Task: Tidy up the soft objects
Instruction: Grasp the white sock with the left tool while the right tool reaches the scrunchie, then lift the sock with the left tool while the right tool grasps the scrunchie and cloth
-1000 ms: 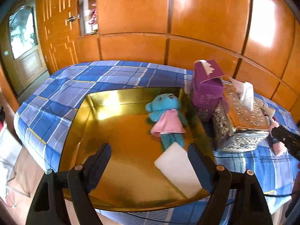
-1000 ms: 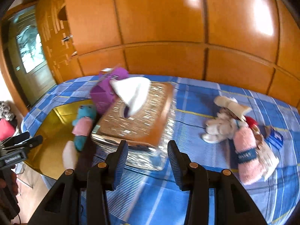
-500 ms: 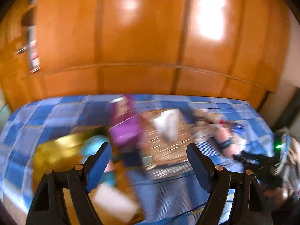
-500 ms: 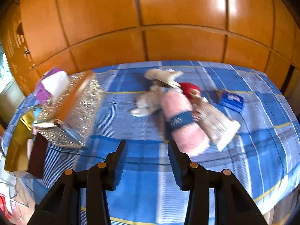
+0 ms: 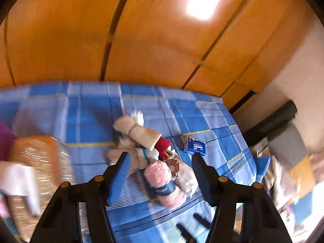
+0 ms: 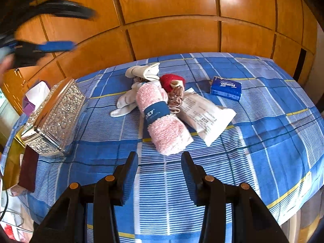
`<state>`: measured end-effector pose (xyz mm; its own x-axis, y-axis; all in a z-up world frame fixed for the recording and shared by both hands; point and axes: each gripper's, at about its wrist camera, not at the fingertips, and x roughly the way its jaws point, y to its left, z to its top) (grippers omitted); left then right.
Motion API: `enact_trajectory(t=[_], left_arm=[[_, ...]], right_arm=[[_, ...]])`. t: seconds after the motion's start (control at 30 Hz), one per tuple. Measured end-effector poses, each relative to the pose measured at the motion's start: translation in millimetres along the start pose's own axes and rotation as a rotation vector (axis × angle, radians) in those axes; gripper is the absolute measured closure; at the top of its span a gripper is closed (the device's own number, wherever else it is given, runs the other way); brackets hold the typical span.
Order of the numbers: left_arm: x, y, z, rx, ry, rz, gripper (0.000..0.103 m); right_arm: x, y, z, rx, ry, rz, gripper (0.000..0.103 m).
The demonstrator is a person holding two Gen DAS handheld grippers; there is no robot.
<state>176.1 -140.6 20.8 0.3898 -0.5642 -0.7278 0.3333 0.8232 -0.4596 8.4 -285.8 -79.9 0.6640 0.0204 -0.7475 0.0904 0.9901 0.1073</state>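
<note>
- Step in hand, by judgement: reaching for the next soft thing in the heap, nothing picked up yet.
- Left gripper (image 5: 160,174) swung over the heap, jaws apart and just been closing, pads pressing on nothing; rolled pink terry towel with a dark blue paper band (image 5: 165,182) lying between and beyond the fingers, not pinched.
- Right gripper (image 6: 160,174) held low over the cloth, jaws partly spread and empty, the same pink towel (image 6: 162,119) just ahead of the fingertips.
- Behind the towel from the right gripper: white glove-like cloth (image 6: 129,99), cream rolled cloth tied in the middle (image 6: 143,71), red plush piece (image 6: 172,81), crumpled pinkish-brown scrunchie (image 6: 176,99), all touching in one heap.
- To the right of the towel: flat white printed packet (image 6: 206,115), touching it; further right and apart, small blue tissue pack (image 6: 225,88).
- Far left of the right gripper: silver embossed tissue box with an orange top (image 6: 54,117); past it, an edge of a gold tray (image 6: 12,162), likely the goal.
- Next move calls for lowering one gripper astride the towel's banded middle and squeezing gently, then carrying leftward.
- Risk: dragging neighbours along with the towel.
- Surface: bench under a blue, white and yellow plaid cloth (image 6: 263,141).
- Room: glossy orange wood panelling (image 6: 172,10) behind; left view heavily motion-blurred.
</note>
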Motion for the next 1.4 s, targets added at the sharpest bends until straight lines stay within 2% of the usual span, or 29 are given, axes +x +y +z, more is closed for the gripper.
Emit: enact_trajectory(t=[0.1, 0.17, 0.33, 0.47, 0.5, 0.53, 0.6, 0.7, 0.8, 0.9, 1.07, 1.23, 1.4], left_arm=[[45.3, 14.5, 10.4, -0.132, 0.074, -0.002, 0.044], [67.7, 22.1, 14.3, -0.184, 0.109, 0.015, 0.044], [107.4, 40.8, 23.6, -0.298, 0.138, 0.052, 0.044], [125.9, 51.8, 30.5, -0.358, 0.154, 0.034, 0.045], [128.7, 51.9, 32.2, -0.357, 0.15, 0.029, 0.051], [130.4, 50.7, 33.6, -0.346, 0.146, 0.035, 0.069], [130.6, 47.3, 34.6, -0.309, 0.137, 0.042, 0.084], [115.7, 42.4, 33.6, -0.239, 0.103, 0.033, 0.086], [99.6, 37.9, 32.6, -0.154, 0.075, 0.06, 0.087], [84.8, 34.2, 28.3, -0.095, 0.076, 0.047, 0.087], [49.4, 33.4, 20.3, -0.009, 0.037, 0.082, 0.088], [20.5, 37.7, 20.9, 0.054, -0.011, 0.122, 0.088], [6.8, 47.2, 30.2, 0.049, -0.039, 0.143, 0.088]], right_arm=[[3.3, -6.9, 0.1, 0.03, 0.008, 0.013, 0.059], [5.5, -12.1, 0.1, 0.049, 0.012, 0.017, 0.059], [11.1, -21.4, -1.4, 0.097, 0.023, 0.029, 0.059], [15.5, -26.2, -2.7, 0.113, 0.033, 0.03, 0.059], [16.7, -28.2, -3.2, 0.122, 0.035, 0.03, 0.059], [17.3, -29.5, -4.0, 0.131, 0.036, 0.03, 0.059], [20.5, -33.2, -5.5, 0.152, 0.042, 0.037, 0.059], [21.7, -36.2, -6.5, 0.165, 0.04, 0.039, 0.059], [21.6, -36.6, -6.8, 0.169, 0.034, 0.041, 0.059], [20.6, -35.6, -6.2, 0.164, 0.036, 0.036, 0.059], [13.9, -34.4, 0.9, 0.163, 0.008, 0.051, 0.059], [17.9, -42.5, 21.5, 0.187, -0.001, 0.099, 0.059], [33.1, -42.5, 53.8, 0.16, 0.003, 0.135, 0.059]])
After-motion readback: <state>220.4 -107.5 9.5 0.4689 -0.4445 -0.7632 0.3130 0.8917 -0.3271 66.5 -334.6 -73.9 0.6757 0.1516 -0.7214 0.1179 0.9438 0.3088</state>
